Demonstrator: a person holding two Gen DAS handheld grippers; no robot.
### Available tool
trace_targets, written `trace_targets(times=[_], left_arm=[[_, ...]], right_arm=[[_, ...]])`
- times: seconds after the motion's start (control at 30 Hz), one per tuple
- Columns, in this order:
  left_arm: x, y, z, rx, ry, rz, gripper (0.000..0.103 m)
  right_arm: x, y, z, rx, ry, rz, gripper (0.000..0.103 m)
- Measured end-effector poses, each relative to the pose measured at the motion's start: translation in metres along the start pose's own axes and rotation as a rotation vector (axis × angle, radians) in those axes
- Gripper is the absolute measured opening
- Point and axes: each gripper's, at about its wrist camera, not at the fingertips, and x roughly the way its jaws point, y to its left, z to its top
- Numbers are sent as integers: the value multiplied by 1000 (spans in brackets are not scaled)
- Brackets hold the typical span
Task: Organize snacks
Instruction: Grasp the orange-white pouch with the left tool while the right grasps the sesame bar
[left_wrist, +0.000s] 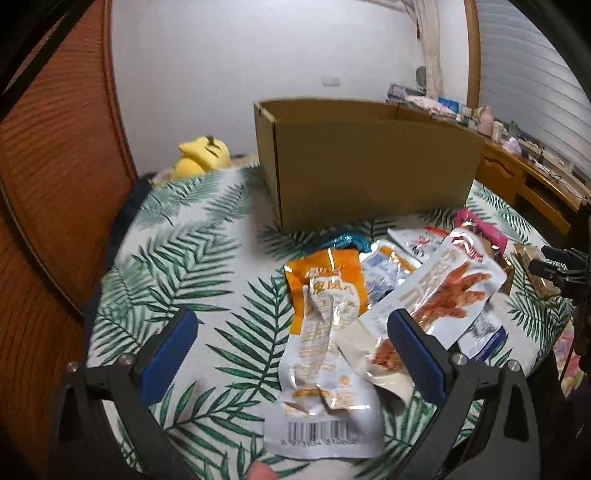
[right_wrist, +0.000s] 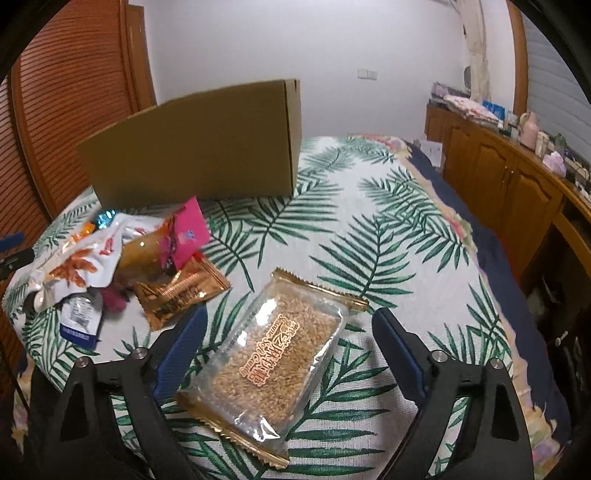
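Nearest of all lies a clear cellophane packet of golden puffed-grain bar with gold crimped ends (right_wrist: 275, 363), flat on the palm-leaf printed bedspread (right_wrist: 388, 236) and squarely between the spread blue-padded fingers of the right gripper (right_wrist: 290, 328). Neither pad touches it; that claw stands wide and holds nothing. The packet's long axis runs from near left to far right, skewed across the line of the fingers, so I judge a small twist of the wrist would help the pads meet its long sides. Gold lettering runs along its face, but I cannot read it.

Over to the left, the left gripper (left_wrist: 291, 332) is equally wide and empty, above a white and orange foil pouch (left_wrist: 319, 354) whose long axis points away from it toward the open brown cardboard box (left_wrist: 369, 162) at the far side. A barcode shows at the pouch's near end; the orange top carries Chinese characters, too blurred to read. Beside it a white pouch picturing reddish chicken feet (left_wrist: 443, 291) touches the right-hand pad.
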Motion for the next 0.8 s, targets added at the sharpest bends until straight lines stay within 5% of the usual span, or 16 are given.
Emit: trace_targets(times=[0.43, 0.57, 0.8], left_arm=[[41, 17, 17, -53, 141, -177, 101], [58, 18, 25, -70, 216, -231, 85], [75, 8, 36, -35, 302, -224, 78]], right_arm=[[18, 7, 6, -38, 88, -16, 87], [20, 11, 9, -44, 100, -6, 87], [24, 12, 13, -74, 123, 4, 87]])
